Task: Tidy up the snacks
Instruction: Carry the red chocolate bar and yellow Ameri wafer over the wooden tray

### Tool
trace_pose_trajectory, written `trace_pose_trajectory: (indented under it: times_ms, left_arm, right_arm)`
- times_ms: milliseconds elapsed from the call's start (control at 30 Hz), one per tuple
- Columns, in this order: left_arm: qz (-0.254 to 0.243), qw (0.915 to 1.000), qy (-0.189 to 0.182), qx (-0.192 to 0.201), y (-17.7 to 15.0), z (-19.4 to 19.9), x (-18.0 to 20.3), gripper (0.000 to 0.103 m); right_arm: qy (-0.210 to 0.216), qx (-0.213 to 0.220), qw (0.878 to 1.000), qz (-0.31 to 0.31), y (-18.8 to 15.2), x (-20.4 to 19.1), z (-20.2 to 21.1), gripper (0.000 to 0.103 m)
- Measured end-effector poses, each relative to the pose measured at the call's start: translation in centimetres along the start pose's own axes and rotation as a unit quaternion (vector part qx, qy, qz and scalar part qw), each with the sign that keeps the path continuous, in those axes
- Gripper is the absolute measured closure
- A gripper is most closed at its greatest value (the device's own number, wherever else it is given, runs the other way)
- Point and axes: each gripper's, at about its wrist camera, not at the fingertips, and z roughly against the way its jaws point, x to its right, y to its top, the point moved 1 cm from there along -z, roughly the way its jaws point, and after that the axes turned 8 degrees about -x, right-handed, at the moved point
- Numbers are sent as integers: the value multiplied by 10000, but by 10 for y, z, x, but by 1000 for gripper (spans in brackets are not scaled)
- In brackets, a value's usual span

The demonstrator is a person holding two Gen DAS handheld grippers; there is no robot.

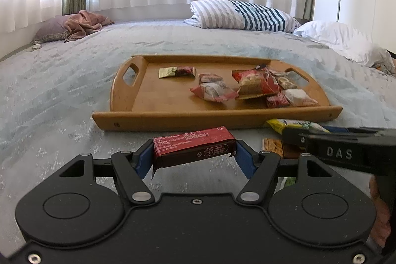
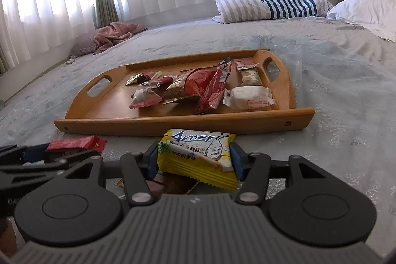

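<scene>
Bed (image 1: 74, 81) with grey-blue cover, white curtains behind, pillows at the far edge. Left gripper (image 1: 193, 152) pinches a red bar (image 1: 193, 144) across its blue pads, lifted off the cover just short of the tray's near rim. Right gripper (image 2: 195, 160) is clamped on a yellow pack (image 2: 198, 155), also just before that rim; label reads "Ameri", rest is small. Wooden tray (image 2: 183, 123) mid-bed holds a loose heap of red, white and gold wrapped snacks (image 2: 188, 88). Right gripper body reads "DAS".
</scene>
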Motion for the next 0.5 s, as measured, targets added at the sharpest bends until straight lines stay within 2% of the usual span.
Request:
trace_pose_trajectory:
  times_ms: [200,500]
  left_arm:
    - [55,9999,6,109,13,0,-6,36]
    - [121,9997,-10,188,37,-8,-15,36]
  right_arm:
    - [30,213,9997,116,4,-3,16,44]
    - [18,526,9985,137,27,0,26,44]
